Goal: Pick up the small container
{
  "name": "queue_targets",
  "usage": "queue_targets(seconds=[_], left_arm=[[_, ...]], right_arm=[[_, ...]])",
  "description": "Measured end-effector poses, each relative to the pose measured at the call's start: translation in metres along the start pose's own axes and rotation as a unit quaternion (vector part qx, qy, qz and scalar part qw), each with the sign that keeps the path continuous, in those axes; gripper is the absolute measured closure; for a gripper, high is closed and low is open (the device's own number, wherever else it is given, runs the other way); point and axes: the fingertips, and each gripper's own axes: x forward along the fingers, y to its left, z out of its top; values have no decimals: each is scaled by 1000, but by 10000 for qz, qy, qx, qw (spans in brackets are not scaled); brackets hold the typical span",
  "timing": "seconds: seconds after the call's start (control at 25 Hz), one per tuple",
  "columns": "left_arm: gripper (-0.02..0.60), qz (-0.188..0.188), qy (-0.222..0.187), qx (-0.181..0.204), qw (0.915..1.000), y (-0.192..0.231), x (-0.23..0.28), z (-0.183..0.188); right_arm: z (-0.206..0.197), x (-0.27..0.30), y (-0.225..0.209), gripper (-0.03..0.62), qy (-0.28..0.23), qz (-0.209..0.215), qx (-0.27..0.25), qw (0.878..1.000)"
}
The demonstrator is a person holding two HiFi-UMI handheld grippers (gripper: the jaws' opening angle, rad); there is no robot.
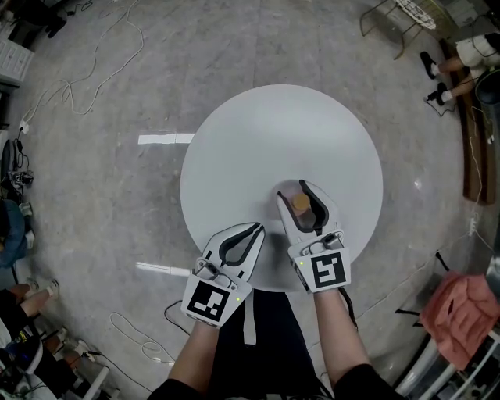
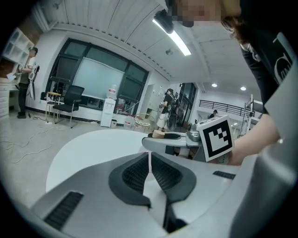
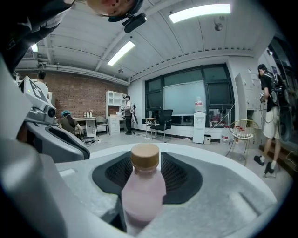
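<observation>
A small pale pink bottle [image 1: 301, 203] with a tan cap stands upright on the round white table [image 1: 266, 133], right of its middle and toward the near edge. My right gripper [image 1: 292, 188] reaches round it with a jaw close on each side, shut on its body. In the right gripper view the bottle [image 3: 143, 186] sits deep between the black pads [image 3: 184, 179]. My left gripper [image 1: 259, 227] rests at the table's near edge, shut and holding nothing, its fingertips [image 2: 149, 155] pressed together. Seen from there, the right gripper [image 2: 167, 136] is just ahead to the right.
Loose cables [image 1: 78, 70] run over the grey floor at the left, and a white tape strip [image 1: 166, 139] lies beside the table. A chair with pink cloth [image 1: 461, 308] stands at the lower right. A seated person's feet [image 1: 445, 78] and a wire chair [image 1: 398, 19] are at the top right.
</observation>
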Motion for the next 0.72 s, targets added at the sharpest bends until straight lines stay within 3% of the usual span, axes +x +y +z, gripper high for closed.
queue_targets(seconds=[0.72], left_arm=[[561,41,-52,-92,9999,4,-4,-5]], right_arm=[[2,0,2,465,46,-92,-85,9999]])
